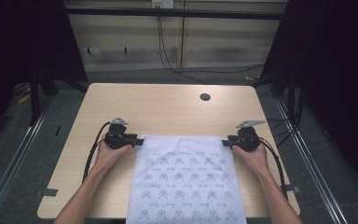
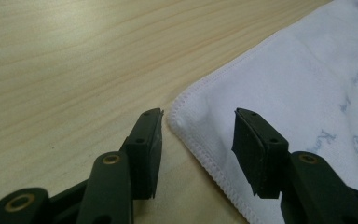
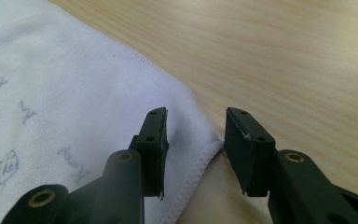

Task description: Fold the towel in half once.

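Two far corners of the cloth point(image 1: 186, 177) lie flat on the counter point(image 1: 168, 107); the left hand-held gripper point(image 1: 139, 141) and right hand-held gripper point(image 1: 225, 142) gape around them, pressing nothing. Spreading looks done; near edge overhangs.

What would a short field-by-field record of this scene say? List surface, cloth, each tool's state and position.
surface: wooden table with a round hole
cloth: white printed cloth, lying flat, its near end over the table's near edge
left tool: open, a far cloth corner between its jaws, pads not pressing
right tool: open, the other far corner between its jaws
hands: one on each tool
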`<act>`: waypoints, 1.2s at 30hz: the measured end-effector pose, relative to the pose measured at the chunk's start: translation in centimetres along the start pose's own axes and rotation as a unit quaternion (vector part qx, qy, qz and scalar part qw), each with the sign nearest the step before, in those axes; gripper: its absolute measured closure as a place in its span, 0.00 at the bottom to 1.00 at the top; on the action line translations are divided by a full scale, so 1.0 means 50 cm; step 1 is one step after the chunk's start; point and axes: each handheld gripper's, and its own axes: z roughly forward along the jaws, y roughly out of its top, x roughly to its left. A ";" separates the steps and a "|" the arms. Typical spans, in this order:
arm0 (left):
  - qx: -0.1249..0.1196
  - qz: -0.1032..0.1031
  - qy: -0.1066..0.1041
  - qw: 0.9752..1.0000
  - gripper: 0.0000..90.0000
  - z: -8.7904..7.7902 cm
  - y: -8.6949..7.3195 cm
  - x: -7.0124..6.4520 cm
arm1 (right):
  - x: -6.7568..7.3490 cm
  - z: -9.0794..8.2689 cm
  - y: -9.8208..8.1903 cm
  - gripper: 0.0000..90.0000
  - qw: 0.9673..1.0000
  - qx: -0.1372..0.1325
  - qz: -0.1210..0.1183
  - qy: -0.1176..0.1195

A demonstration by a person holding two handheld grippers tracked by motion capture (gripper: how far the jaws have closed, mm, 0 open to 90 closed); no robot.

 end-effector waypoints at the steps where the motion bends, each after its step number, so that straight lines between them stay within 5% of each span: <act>1: -0.001 0.001 0.000 1.000 0.59 0.001 0.000 -0.002 | 0.002 0.002 0.000 0.67 1.000 0.001 -0.004 0.000; 3: 0.001 0.005 -0.007 1.000 0.64 0.003 0.000 -0.003 | 0.004 0.006 -0.001 0.73 1.000 0.005 -0.007 0.002; 7: 0.017 0.024 -0.024 0.999 0.91 0.009 0.000 -0.017 | 0.009 0.008 -0.001 0.87 1.000 0.006 -0.015 0.013; 9: 0.019 0.033 -0.009 0.999 0.96 0.009 0.002 -0.025 | 0.012 0.008 -0.001 0.94 1.000 0.007 -0.013 0.020; 12: 0.004 0.025 -0.022 0.999 0.97 0.001 0.006 -0.025 | 0.013 0.003 0.005 0.95 1.000 -0.001 -0.003 0.031; 19: -0.050 0.017 -0.041 0.998 0.97 -0.040 0.042 -0.017 | -0.011 -0.046 0.050 0.96 0.996 -0.078 0.026 0.043; 24: -0.067 0.012 -0.035 0.997 0.97 -0.056 0.080 -0.002 | -0.021 -0.074 0.098 0.96 0.994 -0.100 0.026 0.037; 30: -0.109 0.018 -0.045 0.993 0.97 -0.094 0.149 -0.009 | -0.047 -0.107 0.143 0.96 0.992 -0.118 0.033 0.030; 36: -0.144 0.025 -0.058 0.988 0.97 -0.136 0.179 -0.035 | -0.051 -0.159 0.177 0.96 0.984 -0.168 0.038 0.035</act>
